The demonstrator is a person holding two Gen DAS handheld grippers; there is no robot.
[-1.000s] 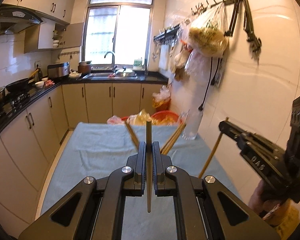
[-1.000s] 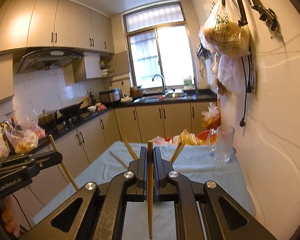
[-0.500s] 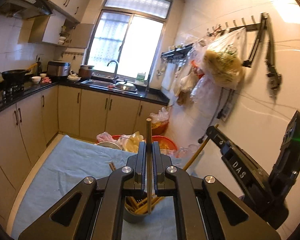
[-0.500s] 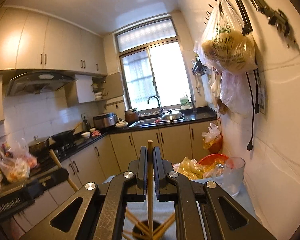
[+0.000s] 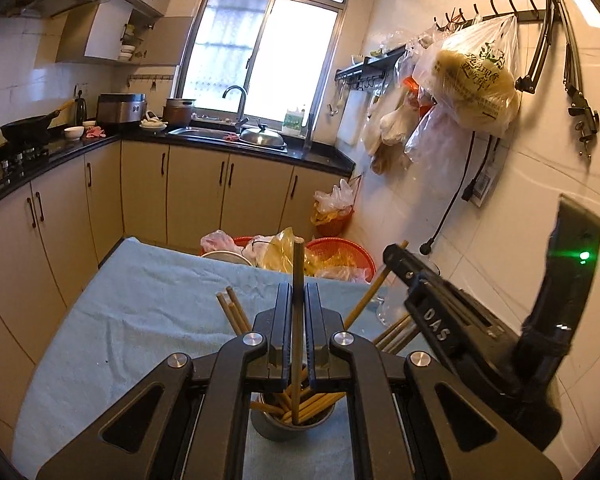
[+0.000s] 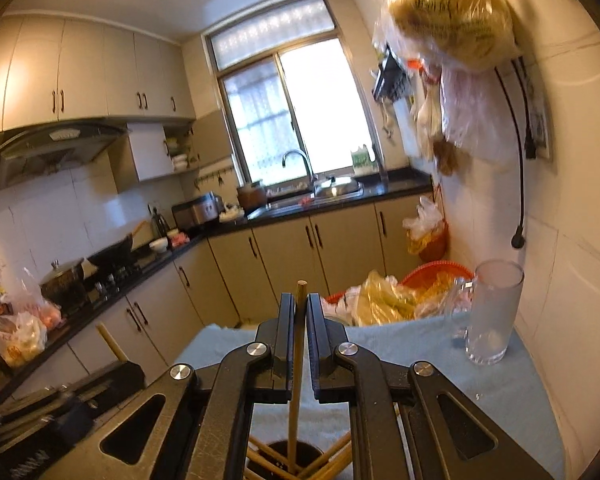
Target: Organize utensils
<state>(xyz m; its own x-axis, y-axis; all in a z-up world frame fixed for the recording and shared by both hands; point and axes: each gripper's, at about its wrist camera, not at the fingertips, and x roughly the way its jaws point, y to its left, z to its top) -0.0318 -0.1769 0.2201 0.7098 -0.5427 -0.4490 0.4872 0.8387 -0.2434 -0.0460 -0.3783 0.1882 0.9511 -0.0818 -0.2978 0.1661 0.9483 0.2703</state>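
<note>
My left gripper [image 5: 297, 292] is shut on a dark wooden chopstick [image 5: 298, 264] held upright, its lower end inside a grey metal holder [image 5: 292, 426] with several chopsticks. My right gripper [image 6: 297, 304] is shut on a light wooden chopstick [image 6: 299, 336], upright, its lower end reaching into the same holder [image 6: 296, 462] directly below. The right gripper [image 5: 394, 258] shows at the right of the left wrist view, its chopstick [image 5: 370, 292] slanting down. The left gripper body [image 6: 60, 400] shows at lower left of the right wrist view.
The holder stands on a table with a blue cloth [image 5: 140, 312]. A frosted glass [image 6: 494, 312] stands at the table's right, near the tiled wall. Red baskets with plastic bags [image 5: 300, 256] sit beyond the far edge. Kitchen cabinets run along the left and back.
Both grippers rose and came over the holder, which has come into view below them. Both chopsticks' lower ends now reach into the holder. Both stay clamped.
</note>
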